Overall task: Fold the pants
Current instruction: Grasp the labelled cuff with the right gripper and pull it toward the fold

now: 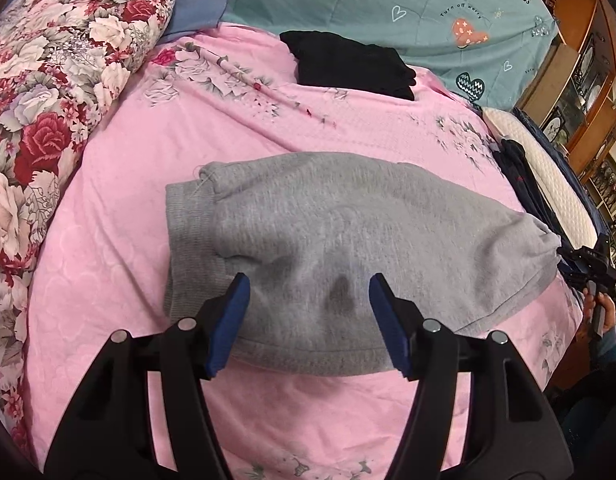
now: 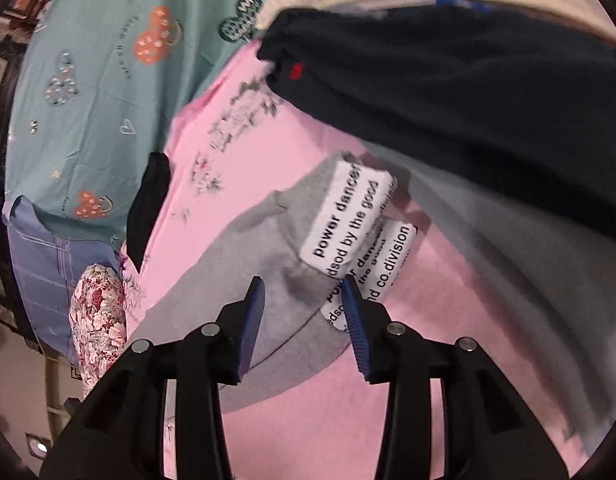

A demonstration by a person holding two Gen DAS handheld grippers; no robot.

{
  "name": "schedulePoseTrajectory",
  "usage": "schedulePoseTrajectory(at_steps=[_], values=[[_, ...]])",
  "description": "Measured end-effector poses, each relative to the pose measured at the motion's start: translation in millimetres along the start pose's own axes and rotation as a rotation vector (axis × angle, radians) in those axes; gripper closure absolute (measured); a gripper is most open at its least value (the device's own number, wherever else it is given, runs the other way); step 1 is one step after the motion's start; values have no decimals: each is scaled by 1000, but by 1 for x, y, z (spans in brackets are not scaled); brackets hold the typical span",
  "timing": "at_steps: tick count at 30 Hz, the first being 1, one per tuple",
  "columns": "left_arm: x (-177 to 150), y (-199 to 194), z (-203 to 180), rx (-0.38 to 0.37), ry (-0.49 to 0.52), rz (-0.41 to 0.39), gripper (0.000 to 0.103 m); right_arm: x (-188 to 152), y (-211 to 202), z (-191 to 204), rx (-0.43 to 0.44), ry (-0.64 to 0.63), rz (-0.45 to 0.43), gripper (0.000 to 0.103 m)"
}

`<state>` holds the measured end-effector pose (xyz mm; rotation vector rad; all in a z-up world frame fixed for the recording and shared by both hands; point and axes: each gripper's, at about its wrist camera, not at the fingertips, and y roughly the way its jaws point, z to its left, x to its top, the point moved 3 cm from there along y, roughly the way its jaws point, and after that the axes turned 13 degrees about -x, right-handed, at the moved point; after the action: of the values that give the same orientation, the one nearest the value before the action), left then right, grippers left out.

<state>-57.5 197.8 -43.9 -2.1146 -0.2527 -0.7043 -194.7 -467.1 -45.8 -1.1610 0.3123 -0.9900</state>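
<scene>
Grey sweatpants (image 1: 328,240) lie folded in a wide bundle on the pink bedspread (image 1: 128,200). My left gripper (image 1: 308,292) is open and empty, just above the bundle's near edge. In the right wrist view the grey pants (image 2: 244,280) show a white printed band (image 2: 348,212) with black text. My right gripper (image 2: 304,292) is open, its fingers either side of the band's lower end, not clamped on it. The right gripper (image 1: 588,268) also shows at the pants' right end in the left wrist view.
A folded black garment (image 1: 348,64) lies at the far side of the bedspread. A dark navy garment (image 2: 468,88) lies at the right by a white pillow (image 1: 548,172). A floral quilt (image 1: 48,100) sits left, a teal sheet (image 1: 388,8) behind, wooden shelves (image 1: 588,80) far right.
</scene>
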Motion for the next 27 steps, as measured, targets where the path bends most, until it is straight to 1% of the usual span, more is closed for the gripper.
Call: schedulePoseTrajectory(at_steps=[2,3,4,5,6,8,10,12,14,16,17,18,20,21,22,23,24,26,27], values=[[1,4,0,-6,-3,4,40,-1,8,2,7,1,10,60],[1,7,0,-14,-6,9,40,0,7,5,-1,-11,-26,62],[2,11,-1,-22,-6,15,40,1,4,8,-2,-26,-55,74],[2,13,-2,-25,-4,19,40,2,1,10,17,-27,-67,84],[4,17,-4,-31,-2,23,39,3,-2,10,44,-14,-63,90],[6,23,-7,-50,-9,34,37,7,-12,14,94,16,-68,92],[7,28,-11,-51,2,45,37,10,-29,24,168,37,-83,94],[7,31,-14,-49,14,56,36,10,-50,39,231,23,-107,94],[6,31,-13,-50,12,59,35,7,-68,50,255,-5,-128,94],[5,29,-10,-62,-1,57,35,1,-73,45,214,-25,-136,94],[4,27,-8,-61,-5,53,33,-1,-68,36,192,-7,-115,94],[3,26,-5,-50,-6,52,32,-6,-59,21,149,18,-78,94],[2,27,0,-26,-19,59,32,-15,-41,-3,68,44,-29,94],[1,26,3,-19,-29,63,32,-21,-29,-15,36,70,12,94],[2,25,4,-19,-38,63,32,-24,-21,-20,-5,60,40,90],[2,23,2,-25,-44,61,32,-25,-16,-22,-72,32,52,88],[3,20,-3,-47,-39,56,32,-25,-17,-21,-95,14,48,80],[5,15,-20,-82,5,36,31,-20,-28,-11,-119,-35,24,76],[5,15,-32,-94,39,27,27,-16,-40,-2,-131,-68,-10,67]])
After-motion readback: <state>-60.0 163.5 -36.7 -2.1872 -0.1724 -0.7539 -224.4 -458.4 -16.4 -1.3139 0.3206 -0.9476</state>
